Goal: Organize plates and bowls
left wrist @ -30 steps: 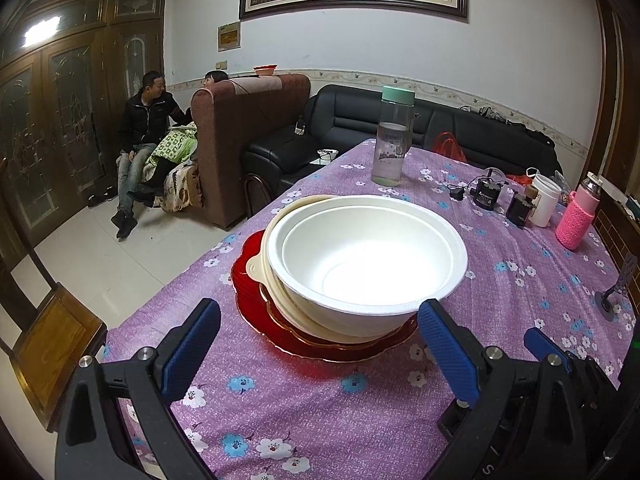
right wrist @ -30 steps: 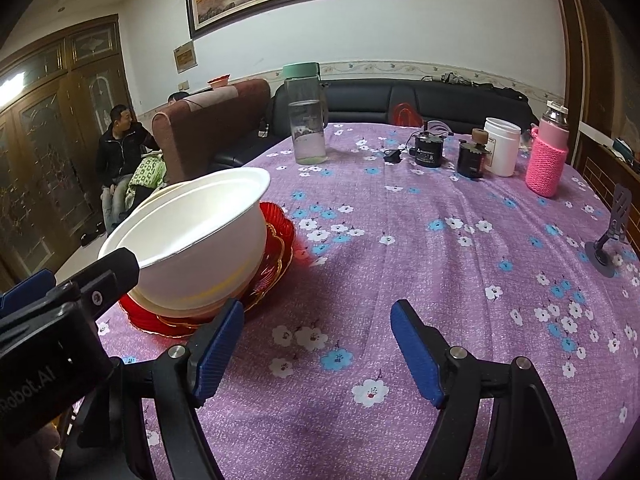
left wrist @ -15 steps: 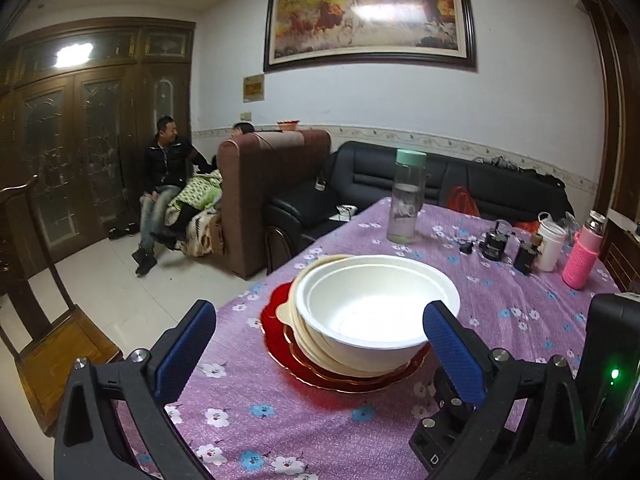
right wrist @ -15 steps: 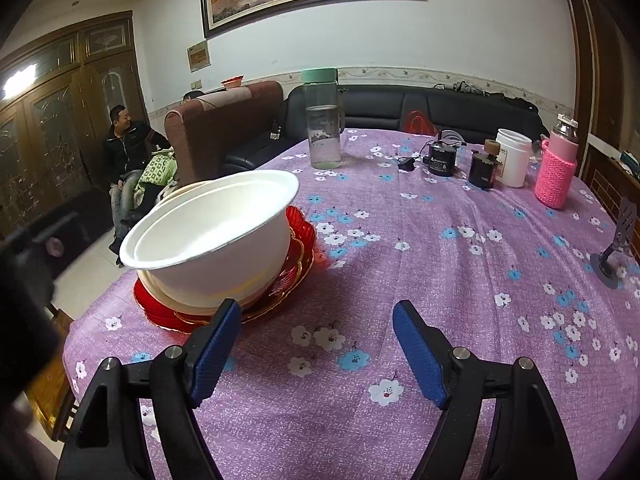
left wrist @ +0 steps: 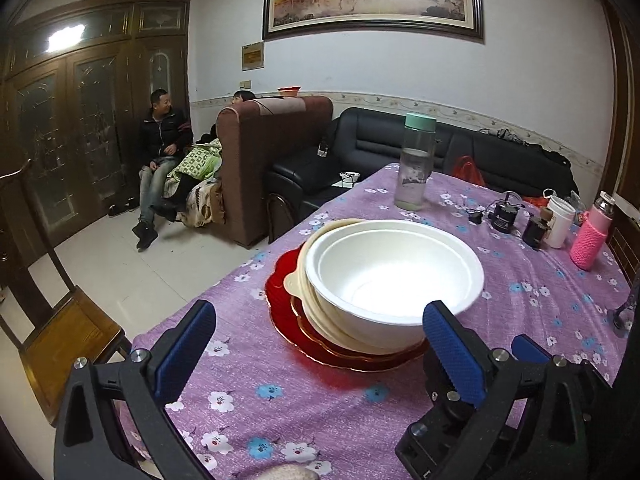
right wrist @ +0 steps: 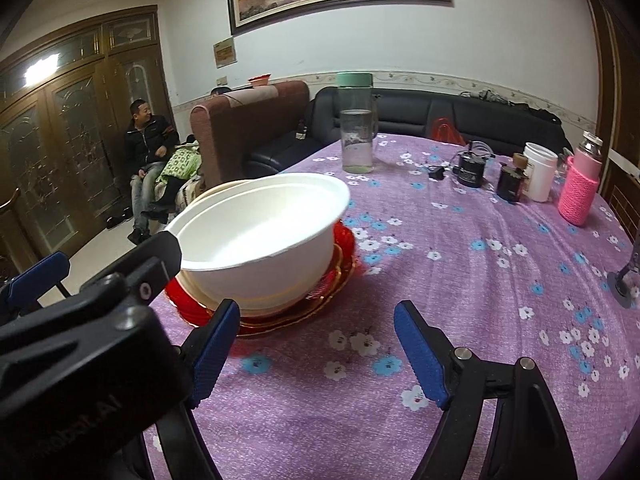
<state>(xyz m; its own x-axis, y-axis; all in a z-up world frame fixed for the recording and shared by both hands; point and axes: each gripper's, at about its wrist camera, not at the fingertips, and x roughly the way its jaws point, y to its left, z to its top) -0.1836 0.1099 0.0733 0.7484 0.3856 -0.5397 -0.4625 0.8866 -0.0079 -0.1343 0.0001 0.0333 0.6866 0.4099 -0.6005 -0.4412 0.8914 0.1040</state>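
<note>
A white bowl (left wrist: pixel 396 276) sits nested in a cream bowl (left wrist: pixel 306 276), on a red plate (left wrist: pixel 280 300) with a gold rim, near the table's left edge. The stack also shows in the right wrist view, with the white bowl (right wrist: pixel 260 232) on the red plate (right wrist: pixel 340 276). My left gripper (left wrist: pixel 318 348) is open and empty, just in front of the stack. My right gripper (right wrist: pixel 316 352) is open and empty, to the right front of the stack. The left gripper's body (right wrist: pixel 80 340) shows at the lower left of the right wrist view.
The table has a purple flowered cloth (right wrist: pixel 460 280). At the far side stand a clear water bottle (right wrist: pixel 356 124), a white cup (right wrist: pixel 540 176), a pink-sleeved bottle (right wrist: pixel 578 184) and small dark devices (right wrist: pixel 472 168). A wooden chair (left wrist: pixel 56 320) stands left of the table.
The left gripper has pulled back and risen from the bowl stack, then come a little closer again. The right gripper has shifted slightly. Both have stayed open.
</note>
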